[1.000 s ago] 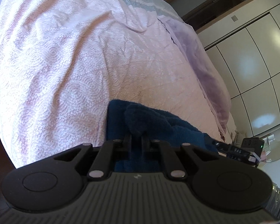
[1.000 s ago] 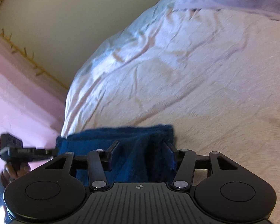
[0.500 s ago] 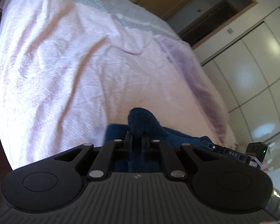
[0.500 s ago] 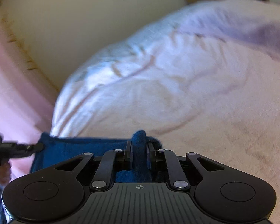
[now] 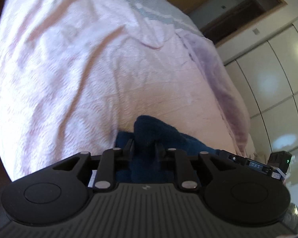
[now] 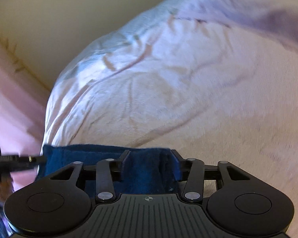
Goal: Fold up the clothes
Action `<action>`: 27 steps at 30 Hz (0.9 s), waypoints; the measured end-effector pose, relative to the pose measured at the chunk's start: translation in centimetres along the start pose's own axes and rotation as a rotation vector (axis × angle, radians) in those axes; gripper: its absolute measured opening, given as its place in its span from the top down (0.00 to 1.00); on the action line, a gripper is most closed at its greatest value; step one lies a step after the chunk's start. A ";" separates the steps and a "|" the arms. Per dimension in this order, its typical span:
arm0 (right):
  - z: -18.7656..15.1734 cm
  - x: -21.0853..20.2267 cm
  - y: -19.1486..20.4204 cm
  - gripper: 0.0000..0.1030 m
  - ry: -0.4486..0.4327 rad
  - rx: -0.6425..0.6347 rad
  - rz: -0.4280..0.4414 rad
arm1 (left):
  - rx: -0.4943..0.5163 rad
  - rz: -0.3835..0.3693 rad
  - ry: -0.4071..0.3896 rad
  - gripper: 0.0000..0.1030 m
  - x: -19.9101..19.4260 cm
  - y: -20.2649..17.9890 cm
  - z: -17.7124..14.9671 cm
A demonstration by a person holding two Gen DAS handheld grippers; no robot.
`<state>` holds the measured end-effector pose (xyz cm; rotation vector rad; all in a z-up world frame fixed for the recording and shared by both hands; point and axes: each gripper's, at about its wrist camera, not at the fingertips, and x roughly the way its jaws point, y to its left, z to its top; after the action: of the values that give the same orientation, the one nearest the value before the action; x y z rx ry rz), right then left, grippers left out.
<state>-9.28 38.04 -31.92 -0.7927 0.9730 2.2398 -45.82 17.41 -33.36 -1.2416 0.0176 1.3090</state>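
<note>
A dark blue fleece garment [image 5: 161, 130] lies at the near edge of a bed with a pale pink quilt [image 5: 69, 69]. My left gripper [image 5: 144, 145] has its jaws a little apart around a bunched fold of the garment. In the right wrist view the same garment [image 6: 85, 156] stretches to the left. My right gripper [image 6: 149, 155] has its jaws spread wide, and the cloth sits loosely between them. The other gripper shows at the left edge of the right wrist view [image 6: 14, 160].
White wardrobe doors [image 5: 278, 69] and a dark doorway [image 5: 234, 13] stand to the right of the bed. A cream wall [image 6: 49, 19] and a pink curtain [image 6: 8, 109] lie to the left. The quilt is wrinkled toward the far side.
My right gripper, shut on the garment half a second ago, has opened wide. My left gripper's jaws have parted slightly. Both views have tilted up and the scene is motion-blurred.
</note>
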 end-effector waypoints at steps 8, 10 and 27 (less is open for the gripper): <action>-1.0 0.1 1.9 0.54 0.014 -0.170 0.003 | 0.055 -0.010 -0.011 0.90 0.7 -0.8 0.3; -1.2 0.5 2.2 0.98 0.000 -0.213 0.009 | 0.068 -0.009 -0.030 0.94 0.5 -0.9 0.2; -1.6 3.7 -1.1 0.98 0.005 -0.035 -0.139 | -0.004 0.101 -0.027 0.87 3.0 1.2 0.1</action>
<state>-10.52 38.36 -35.92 -0.8556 0.8562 2.1412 -45.67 19.31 -36.03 -1.2397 0.0590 1.4138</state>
